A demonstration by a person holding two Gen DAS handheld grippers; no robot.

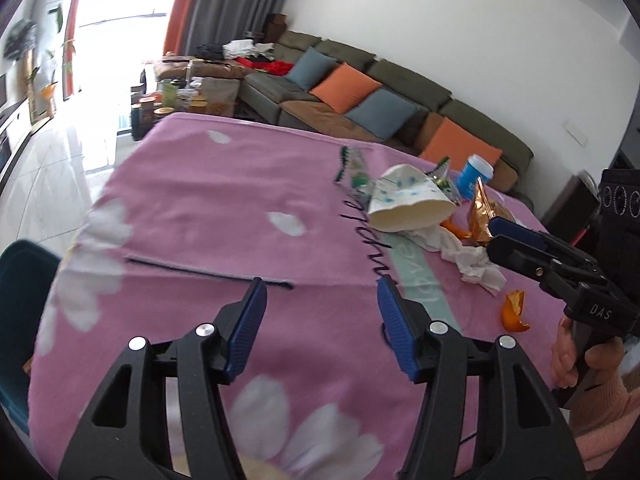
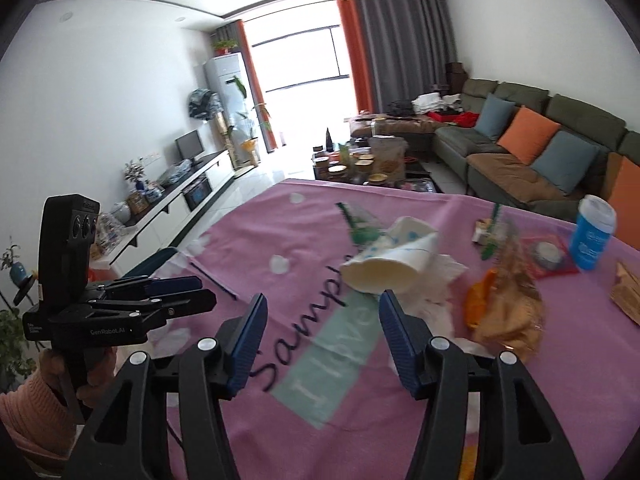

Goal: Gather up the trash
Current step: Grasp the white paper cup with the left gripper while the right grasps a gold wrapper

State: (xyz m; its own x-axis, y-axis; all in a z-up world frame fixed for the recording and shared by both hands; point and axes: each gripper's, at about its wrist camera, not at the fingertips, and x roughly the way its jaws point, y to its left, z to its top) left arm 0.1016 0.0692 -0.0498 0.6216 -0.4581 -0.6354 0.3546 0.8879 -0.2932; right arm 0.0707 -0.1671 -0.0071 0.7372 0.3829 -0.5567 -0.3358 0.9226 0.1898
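Trash lies on a pink flowered cloth that covers the table. A crushed paper cup lies on its side, with crumpled white tissue beside it. Close by are a golden snack bag, orange peel, a green wrapper and an upright blue cup. My left gripper hangs open over bare cloth, left of the pile. My right gripper is open and empty, just short of the paper cup.
A thin black stick lies on the cloth to the left. A red packet and a brown item sit at the far right. Past the table are a sofa, a crowded coffee table and a teal chair.
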